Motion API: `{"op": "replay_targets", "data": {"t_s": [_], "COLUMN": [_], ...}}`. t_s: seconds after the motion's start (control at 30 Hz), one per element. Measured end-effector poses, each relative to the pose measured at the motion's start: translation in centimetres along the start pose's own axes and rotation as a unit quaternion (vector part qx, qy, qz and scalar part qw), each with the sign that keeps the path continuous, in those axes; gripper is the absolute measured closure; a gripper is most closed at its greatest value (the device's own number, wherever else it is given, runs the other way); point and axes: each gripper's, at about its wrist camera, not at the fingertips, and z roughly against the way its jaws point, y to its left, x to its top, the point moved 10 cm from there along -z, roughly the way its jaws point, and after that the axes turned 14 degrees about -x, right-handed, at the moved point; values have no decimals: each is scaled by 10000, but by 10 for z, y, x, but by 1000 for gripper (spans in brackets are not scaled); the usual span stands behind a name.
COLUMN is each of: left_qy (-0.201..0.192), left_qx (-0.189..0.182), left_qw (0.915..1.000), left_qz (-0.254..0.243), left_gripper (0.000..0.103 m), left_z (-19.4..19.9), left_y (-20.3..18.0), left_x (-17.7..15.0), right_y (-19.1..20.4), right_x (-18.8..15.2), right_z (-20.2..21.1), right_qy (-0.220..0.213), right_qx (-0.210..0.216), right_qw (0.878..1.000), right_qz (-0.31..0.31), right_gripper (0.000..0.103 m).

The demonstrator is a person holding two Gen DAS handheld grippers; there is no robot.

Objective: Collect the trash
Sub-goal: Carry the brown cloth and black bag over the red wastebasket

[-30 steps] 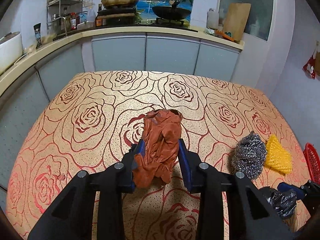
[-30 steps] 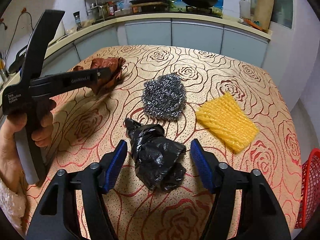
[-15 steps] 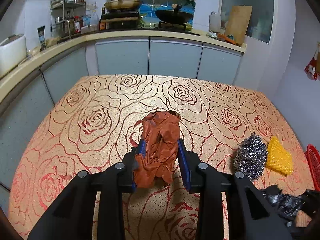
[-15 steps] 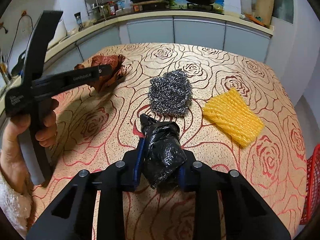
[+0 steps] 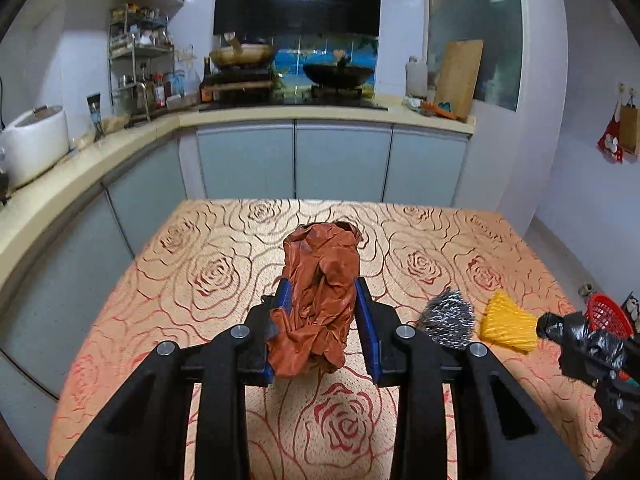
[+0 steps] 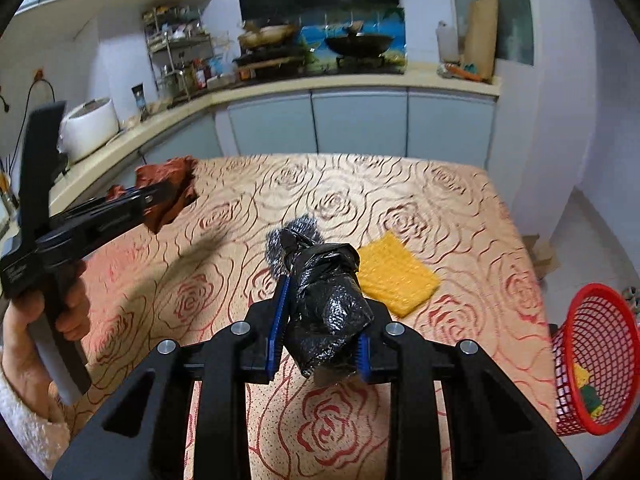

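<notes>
Left hand-held gripper (image 5: 322,326): tilted down, clamps brown wad (image 5: 318,296) | right hand-held gripper (image 6: 320,320): same, black bag (image 6: 326,312)

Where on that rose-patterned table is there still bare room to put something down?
The far half of the rose-patterned tablecloth, toward the grey cabinets, is bare, as is the near left stretch. It is crowded right of middle, where the steel-wool scourer and yellow mesh pad lie side by side.
</notes>
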Motion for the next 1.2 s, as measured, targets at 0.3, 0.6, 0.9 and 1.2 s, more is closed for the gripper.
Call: {"op": "replay_targets", "data": {"t_s": [0.3, 0.6, 0.9, 1.2], "left_qy": [-146, -279, -309, -323], "left_qx": [-9, -258, -611, -1055], "left_qw": [9998, 9987, 9958, 9897], "left_qz": [-131, -350, -609, -915], "left_gripper": [73, 73, 72, 72], "left_z": [31, 46, 47, 45], "left_y": [-23, -58, -104, -156], "left_x": [6, 14, 18, 18], "right_y": [-28, -70, -118, -157], "right_x": [16, 23, 20, 7], "right_z": [28, 49, 68, 78], "right_qy": [-300, -510, -634, -627], "right_qx": [-195, -430, -792, -1061], "right_qw": [9989, 9950, 9893, 9834], "right_qz": [-294, -746, -1048, -1333], "right_gripper": [75, 75, 75, 75]}}
